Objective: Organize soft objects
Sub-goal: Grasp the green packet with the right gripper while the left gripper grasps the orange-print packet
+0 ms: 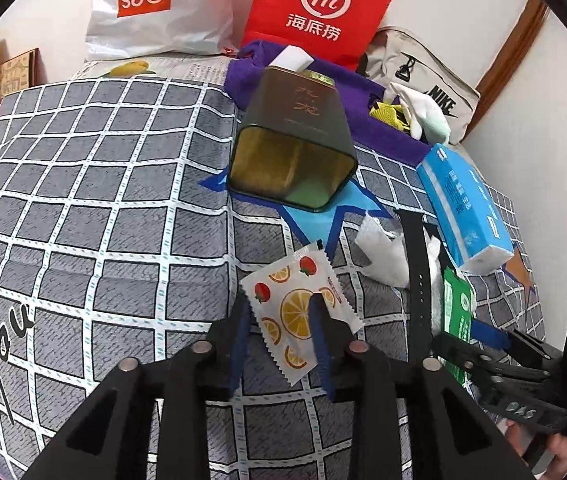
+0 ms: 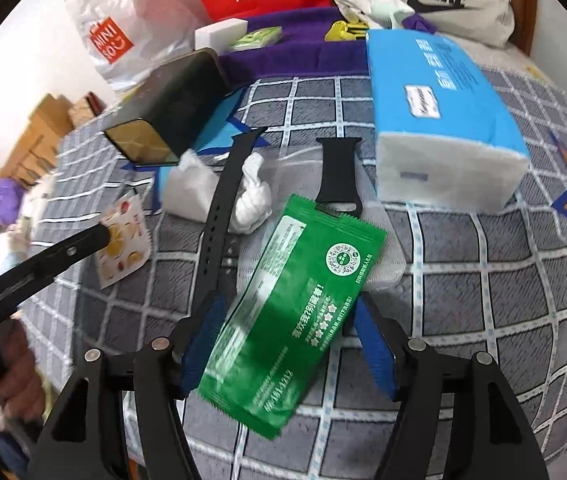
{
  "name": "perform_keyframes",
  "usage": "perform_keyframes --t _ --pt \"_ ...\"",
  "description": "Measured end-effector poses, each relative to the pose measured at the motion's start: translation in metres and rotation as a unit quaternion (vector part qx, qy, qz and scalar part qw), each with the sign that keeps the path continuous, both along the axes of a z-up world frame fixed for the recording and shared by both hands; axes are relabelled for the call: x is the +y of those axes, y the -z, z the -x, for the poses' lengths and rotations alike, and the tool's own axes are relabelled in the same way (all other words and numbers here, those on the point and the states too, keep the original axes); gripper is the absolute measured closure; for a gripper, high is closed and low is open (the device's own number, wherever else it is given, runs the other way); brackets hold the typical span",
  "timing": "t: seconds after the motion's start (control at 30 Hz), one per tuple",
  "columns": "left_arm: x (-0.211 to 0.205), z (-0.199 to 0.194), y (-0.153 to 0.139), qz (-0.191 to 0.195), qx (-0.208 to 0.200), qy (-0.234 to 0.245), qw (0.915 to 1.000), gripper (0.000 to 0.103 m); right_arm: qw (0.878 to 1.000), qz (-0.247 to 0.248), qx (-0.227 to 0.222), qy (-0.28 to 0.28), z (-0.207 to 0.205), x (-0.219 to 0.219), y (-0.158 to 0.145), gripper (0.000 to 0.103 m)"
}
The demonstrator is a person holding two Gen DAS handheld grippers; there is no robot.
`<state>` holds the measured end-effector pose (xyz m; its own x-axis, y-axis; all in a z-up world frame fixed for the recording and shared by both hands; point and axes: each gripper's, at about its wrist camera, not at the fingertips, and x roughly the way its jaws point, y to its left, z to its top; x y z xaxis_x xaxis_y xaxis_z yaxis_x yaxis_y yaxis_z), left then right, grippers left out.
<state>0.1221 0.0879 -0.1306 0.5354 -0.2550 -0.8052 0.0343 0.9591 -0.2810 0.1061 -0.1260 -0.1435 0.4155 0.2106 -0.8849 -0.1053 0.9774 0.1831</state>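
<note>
Left gripper (image 1: pixel 279 320): jaws slightly apart around the fruit-print sachet (image 1: pixel 297 314), which lies flat on the grey checked bedspread (image 1: pixel 103 200); the right pad overlaps the sachet's orange-slice print, but I cannot tell whether either pad presses it. Right gripper (image 2: pixel 289 344): jaws stand wide, the green sachet (image 2: pixel 295 312) between them, tilted, its left edge against the left blue pad, the right pad clear of it. Just beyond the green sachet lie two black watch-strap pieces (image 2: pixel 219 208), with crumpled white tissue (image 2: pixel 253 196) between and beside them. Further on, the blue tissue pack (image 2: pixel 439 120) sits to the right. A dark tin (image 1: pixel 295 140) lies on its side, open end toward the left camera, resting on a blue star patch. At the back, a purple towel (image 1: pixel 355 92), then a red bag (image 1: pixel 319 12), a white MINISO bag (image 1: pixel 155 8) and a Nike bag (image 1: pixel 431 84) against the wall.
</note>
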Motion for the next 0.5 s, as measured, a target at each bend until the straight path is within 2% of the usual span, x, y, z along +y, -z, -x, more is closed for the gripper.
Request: perform_keyframes --t 0.07,0.17,0.23,0.37,0.4,0.47,0.5 --pt "0.001 -0.001 0.002 0.003 0.001 0.003 1.0000 0.069 0.999 0.041 -0.014 -0.007 0.001 0.013 0.003 0.035" --pt "0.004 -0.001 0.003 0.014 0.003 0.002 0.9999 0.069 0.995 0.087 -0.038 -0.042 0.008 0.020 0.005 0.040" --pt "0.009 0.000 0.003 0.022 0.002 0.003 0.9998 0.069 0.993 0.090 -0.047 -0.060 0.014 0.014 0.003 0.055" --pt "0.017 0.006 -0.001 0.031 0.000 0.001 0.9995 0.067 0.994 0.088 -0.033 -0.062 0.018 -0.012 -0.001 0.057" --pt "0.016 0.007 -0.002 0.030 0.002 -0.001 0.9996 0.064 0.994 0.092 -0.029 -0.056 0.019 -0.017 -0.001 0.056" --pt "0.014 0.006 -0.004 0.024 0.003 -0.004 0.9997 0.041 0.996 0.079 -0.024 -0.047 0.019 -0.025 0.000 0.054" --pt "0.011 0.006 -0.003 0.019 0.005 -0.006 0.9998 0.039 0.996 0.072 -0.022 -0.042 0.019 -0.028 0.000 0.052"
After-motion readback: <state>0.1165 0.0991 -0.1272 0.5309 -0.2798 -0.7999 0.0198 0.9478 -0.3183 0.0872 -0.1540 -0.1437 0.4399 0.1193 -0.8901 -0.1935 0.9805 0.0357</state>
